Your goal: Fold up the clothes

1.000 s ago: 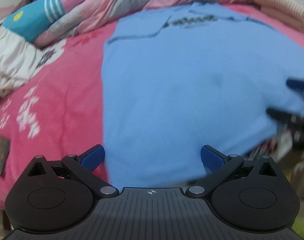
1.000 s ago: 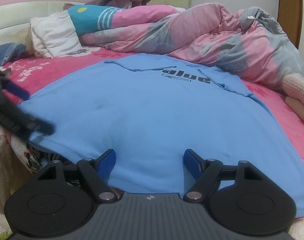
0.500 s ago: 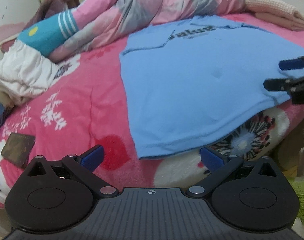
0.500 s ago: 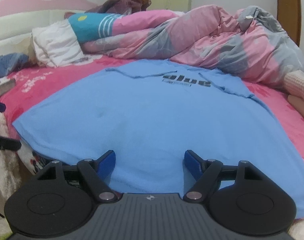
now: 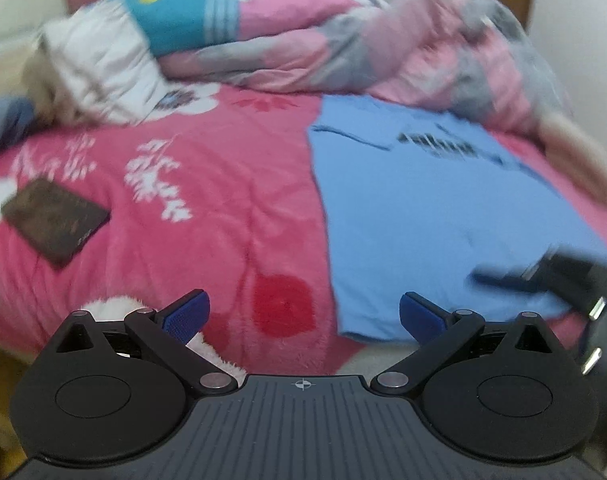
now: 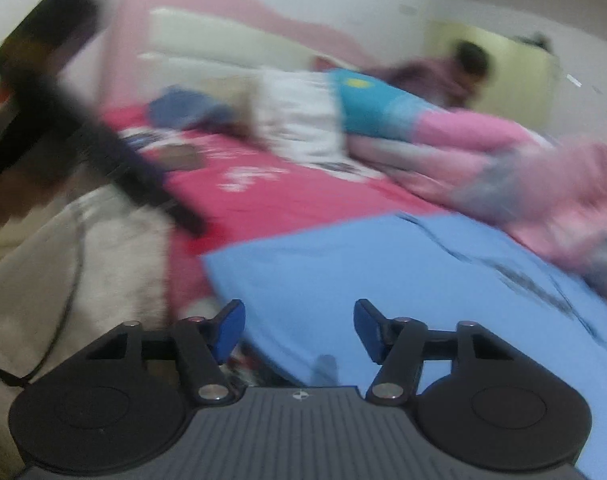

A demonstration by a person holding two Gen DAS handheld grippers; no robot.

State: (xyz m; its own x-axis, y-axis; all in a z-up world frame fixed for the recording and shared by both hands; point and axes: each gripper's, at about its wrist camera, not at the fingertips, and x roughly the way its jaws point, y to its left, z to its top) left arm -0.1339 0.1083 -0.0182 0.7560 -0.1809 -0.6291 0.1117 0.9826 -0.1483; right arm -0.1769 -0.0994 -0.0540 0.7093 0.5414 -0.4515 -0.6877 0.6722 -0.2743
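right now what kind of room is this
Most likely a bedroom: a bed with a pink floral blanket, a bunched pink and grey duvet, and a blue t-shirt spread flat for folding.

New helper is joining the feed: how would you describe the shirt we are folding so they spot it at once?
Start at the pink floral bedspread covering the bed. On its right half, below the heaped pink-and-grey quilt, lies the light blue T-shirt, spread flat. It is the only plain blue piece, with dark lettering near its far end.

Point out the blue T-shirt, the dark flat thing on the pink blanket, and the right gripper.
T-shirt (image 5: 423, 216): left wrist view, plain middle of its body.
Dark flat thing (image 5: 55, 220): left wrist view, its top face.
Right gripper (image 6: 299, 326): right wrist view, midway between its fingertips.
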